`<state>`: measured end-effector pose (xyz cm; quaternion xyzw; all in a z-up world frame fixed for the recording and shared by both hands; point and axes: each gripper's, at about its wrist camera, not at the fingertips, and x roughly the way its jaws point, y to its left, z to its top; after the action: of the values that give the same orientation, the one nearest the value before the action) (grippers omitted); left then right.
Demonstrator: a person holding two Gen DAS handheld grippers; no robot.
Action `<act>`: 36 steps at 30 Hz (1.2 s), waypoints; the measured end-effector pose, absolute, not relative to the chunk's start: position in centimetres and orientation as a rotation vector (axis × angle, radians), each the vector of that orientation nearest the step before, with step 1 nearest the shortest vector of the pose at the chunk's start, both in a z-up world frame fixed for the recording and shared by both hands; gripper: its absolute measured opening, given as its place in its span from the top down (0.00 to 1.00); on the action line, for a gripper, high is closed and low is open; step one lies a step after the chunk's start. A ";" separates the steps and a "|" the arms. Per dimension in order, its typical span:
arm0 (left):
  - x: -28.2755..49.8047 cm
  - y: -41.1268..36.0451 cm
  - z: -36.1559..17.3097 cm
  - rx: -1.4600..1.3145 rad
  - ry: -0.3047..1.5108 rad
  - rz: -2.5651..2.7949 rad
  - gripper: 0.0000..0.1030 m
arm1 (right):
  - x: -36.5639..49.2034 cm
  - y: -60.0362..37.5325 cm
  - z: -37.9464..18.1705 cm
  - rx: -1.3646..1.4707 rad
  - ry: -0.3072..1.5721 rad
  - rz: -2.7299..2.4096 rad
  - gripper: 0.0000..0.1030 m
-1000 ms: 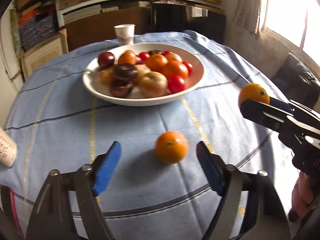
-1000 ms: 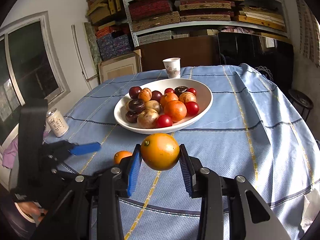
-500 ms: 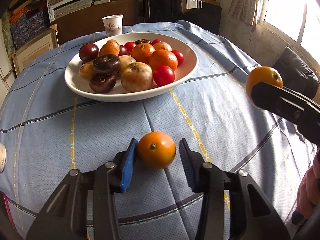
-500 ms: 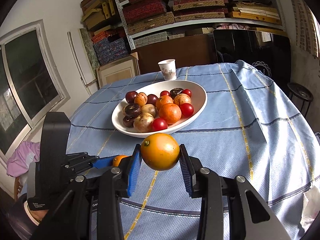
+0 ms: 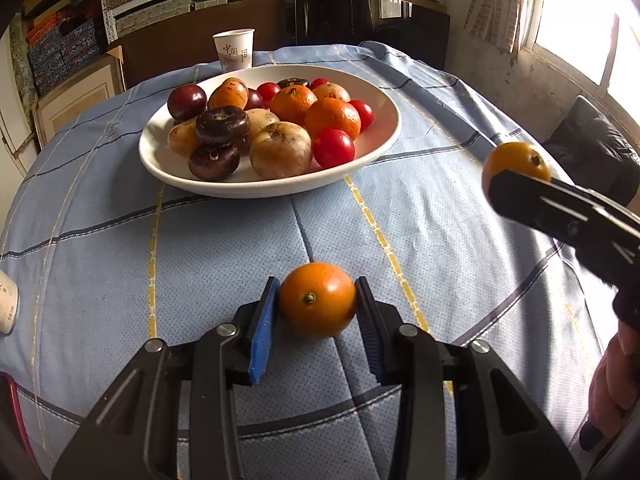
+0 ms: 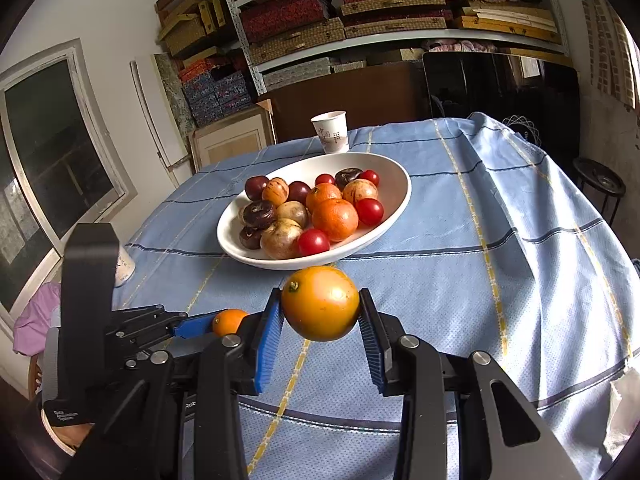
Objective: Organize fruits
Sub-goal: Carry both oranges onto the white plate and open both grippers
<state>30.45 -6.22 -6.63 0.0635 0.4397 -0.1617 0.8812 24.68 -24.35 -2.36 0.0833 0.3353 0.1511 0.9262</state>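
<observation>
our left gripper [image 5: 316,300] is closing on a small orange [image 5: 317,300] resting on the blue tablecloth [image 5: 224,248], pads touching both its sides. our right gripper [image 6: 320,304] clamps a larger orange [image 6: 320,303] in the air, near the white fruit bowl [image 6: 394,200].

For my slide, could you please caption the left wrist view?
Left gripper closing on an orange on the blue tablecloth, fruit bowl beyond.

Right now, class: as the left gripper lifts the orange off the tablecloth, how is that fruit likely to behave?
The orange is round and smooth, so it would probably roll if released. The left gripper is closing, its pads at the fruit's widest sides, so it should lift steadily. Its glossy skin may slip under a loose grip.
</observation>
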 end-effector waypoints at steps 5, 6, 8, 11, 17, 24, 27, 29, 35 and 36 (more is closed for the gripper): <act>29.2 -5.9 -6.1 0.118 0.895 -0.325 0.64 | 24.7 -23.7 -2.9 0.145 0.700 0.310 0.63; 29.0 -5.8 -6.0 0.111 0.891 -0.322 0.64 | 24.7 -23.6 -3.0 0.140 0.704 0.312 0.63; 28.4 -5.3 -5.8 0.089 0.887 -0.316 0.64 | 24.5 -23.2 -3.3 0.122 0.712 0.314 0.63; 27.3 -4.3 -5.4 0.052 0.876 -0.300 0.64 | 24.0 -22.5 -3.8 0.097 0.722 0.330 0.63; 25.2 -2.0 -4.4 -0.013 0.843 -0.261 0.64 | 22.7 -20.8 -4.0 0.075 0.734 0.411 0.63; 27.4 -0.5 -0.5 0.003 0.787 -0.258 0.64 | 24.2 -20.0 -1.5 0.067 0.728 0.457 0.63; 29.4 -0.4 1.3 0.009 0.761 -0.250 0.64 | 25.8 -20.2 0.2 0.078 0.703 0.447 0.63; 31.0 -0.5 2.3 0.003 0.748 -0.247 0.64 | 27.2 -20.5 1.3 0.087 0.678 0.429 0.63; 36.1 -0.9 4.2 -0.028 0.722 -0.246 0.64 | 31.5 -21.6 3.7 0.130 0.617 0.384 0.63; 37.2 -1.1 4.3 -0.034 0.719 -0.246 0.64 | 32.0 -21.7 3.8 0.136 0.612 0.377 0.63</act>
<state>37.19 -1.10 4.33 -0.0166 0.3511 -0.1201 0.9285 32.05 -21.71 3.83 0.0664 0.2991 0.1841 0.9339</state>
